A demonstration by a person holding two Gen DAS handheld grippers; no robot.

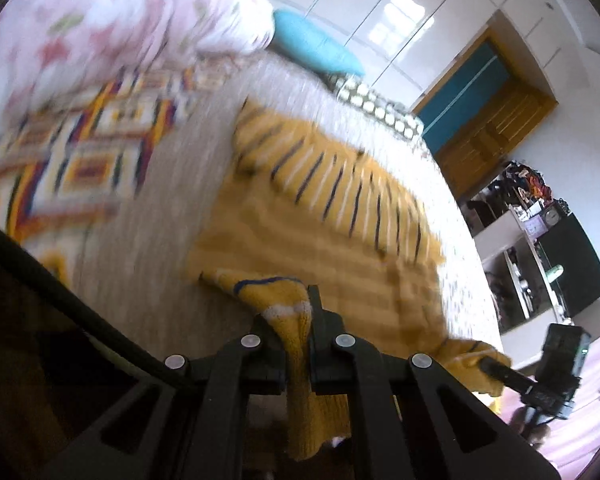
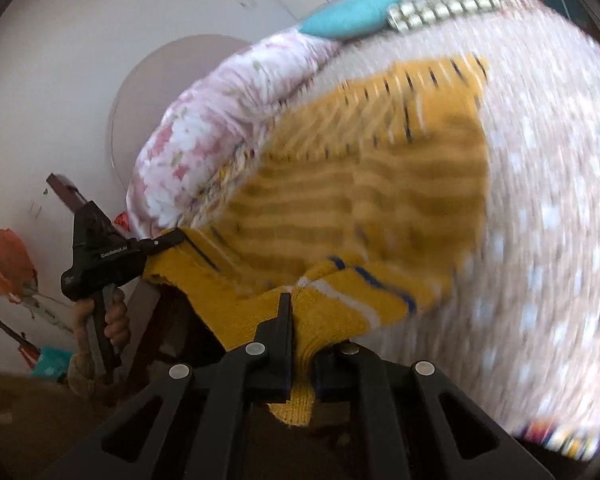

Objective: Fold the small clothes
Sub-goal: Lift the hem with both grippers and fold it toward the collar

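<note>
Both our grippers, left (image 1: 310,312) and right (image 2: 296,316), clamp the yellow sweater's (image 1: 320,216) near edge at lower centre, over the bed (image 1: 160,208).

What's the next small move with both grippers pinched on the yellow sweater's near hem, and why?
Probably carry the hem forward over the body. The left gripper and right gripper are each shut on a near corner of the yellow sweater, while its far striped part lies flat on the bed, so a half fold looks set up.
</note>
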